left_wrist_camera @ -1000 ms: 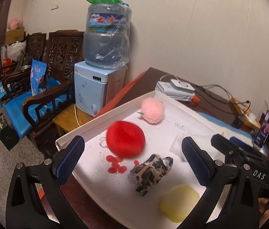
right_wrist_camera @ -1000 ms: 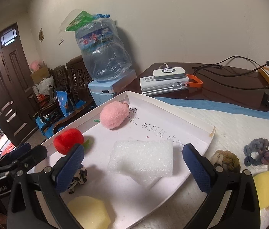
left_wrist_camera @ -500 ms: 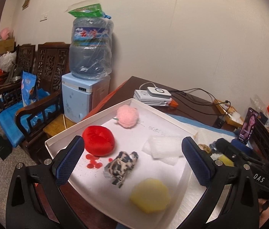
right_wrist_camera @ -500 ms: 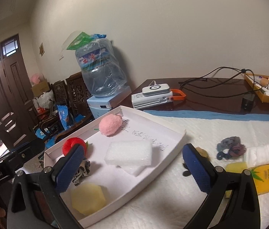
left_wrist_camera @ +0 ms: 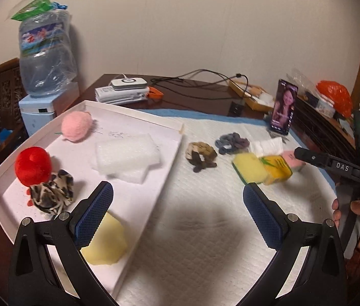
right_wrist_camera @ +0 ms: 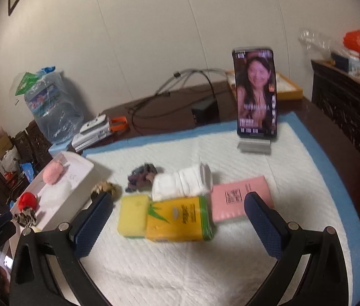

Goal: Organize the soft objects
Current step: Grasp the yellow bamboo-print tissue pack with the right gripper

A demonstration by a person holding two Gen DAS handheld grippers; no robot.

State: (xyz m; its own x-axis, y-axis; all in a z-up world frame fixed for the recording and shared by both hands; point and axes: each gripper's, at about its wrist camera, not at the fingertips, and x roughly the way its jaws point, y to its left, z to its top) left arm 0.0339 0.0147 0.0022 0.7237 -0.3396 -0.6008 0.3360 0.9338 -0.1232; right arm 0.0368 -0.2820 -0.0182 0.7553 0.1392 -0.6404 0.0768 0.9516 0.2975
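Note:
A white tray (left_wrist_camera: 139, 204) on the left holds a pink pompom (left_wrist_camera: 76, 126), a red plush ball (left_wrist_camera: 33, 165), a leopard scrunchie (left_wrist_camera: 52, 191), a white foam block (left_wrist_camera: 126, 156) and a pale yellow sponge (left_wrist_camera: 106, 242). On the white mat lie a brown scrunchie (left_wrist_camera: 201, 153), a grey-purple scrunchie (right_wrist_camera: 141, 174), a yellow sponge (right_wrist_camera: 132, 215), a yellow tissue pack (right_wrist_camera: 180, 218), a white folded cloth (right_wrist_camera: 181, 185) and a pink pack (right_wrist_camera: 239, 200). My left gripper (left_wrist_camera: 177, 216) is open and empty above the tray's near edge. My right gripper (right_wrist_camera: 177, 225) is open and empty just before the tissue pack.
A phone (right_wrist_camera: 255, 91) stands on a holder at the mat's far side. Cables and a black adapter (right_wrist_camera: 204, 113) lie behind it. A white device stack (left_wrist_camera: 123, 91) sits at the table's back left. A water dispenser (left_wrist_camera: 44, 58) stands beside the table.
Both grippers have swung right, away from the tray. The right gripper now faces the tissue pack and sponge on the mat. Both stay open and empty.

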